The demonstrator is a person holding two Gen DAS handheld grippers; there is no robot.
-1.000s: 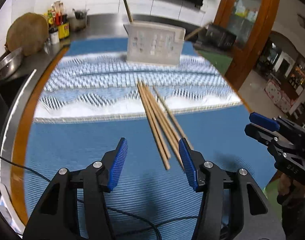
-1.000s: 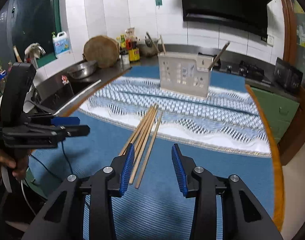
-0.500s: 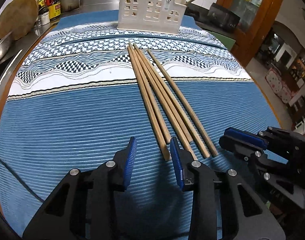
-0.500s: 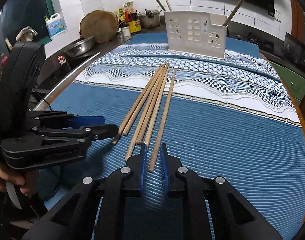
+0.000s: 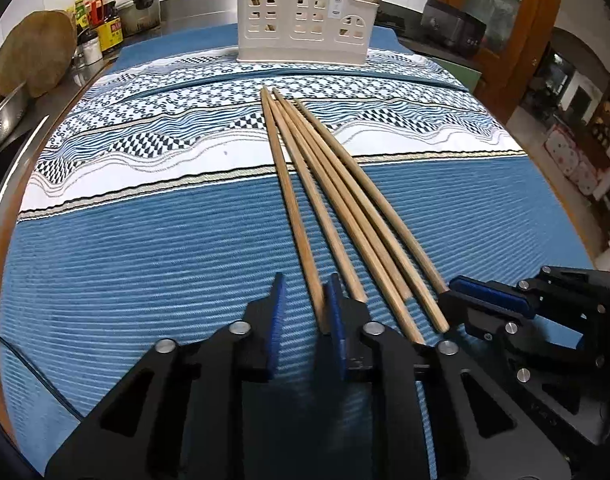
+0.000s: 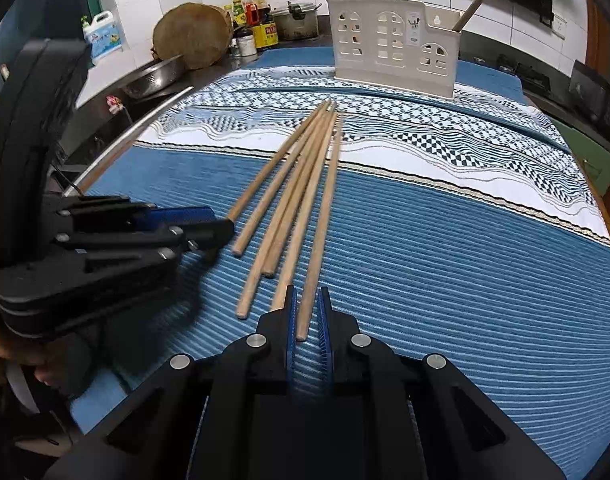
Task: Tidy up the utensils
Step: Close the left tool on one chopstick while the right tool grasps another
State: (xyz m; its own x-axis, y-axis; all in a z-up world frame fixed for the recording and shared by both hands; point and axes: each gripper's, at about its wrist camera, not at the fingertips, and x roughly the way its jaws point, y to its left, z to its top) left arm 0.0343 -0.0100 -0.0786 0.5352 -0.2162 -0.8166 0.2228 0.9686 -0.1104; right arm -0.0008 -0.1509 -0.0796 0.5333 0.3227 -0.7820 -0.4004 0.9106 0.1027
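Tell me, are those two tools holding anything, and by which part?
Each has one chopstick by its near end. The right tool is shut on the rightmost chopstick. The left tool is closing around the leftmost chopstick, not yet clearly pinched.

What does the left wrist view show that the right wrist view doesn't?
Only left wrist: a wooden cabinet, and the left gripper closing around the leftmost chopstick. Only right wrist: a detergent bottle, and the right gripper shut on the rightmost chopstick. Both: five chopsticks, the holder, the cloth.
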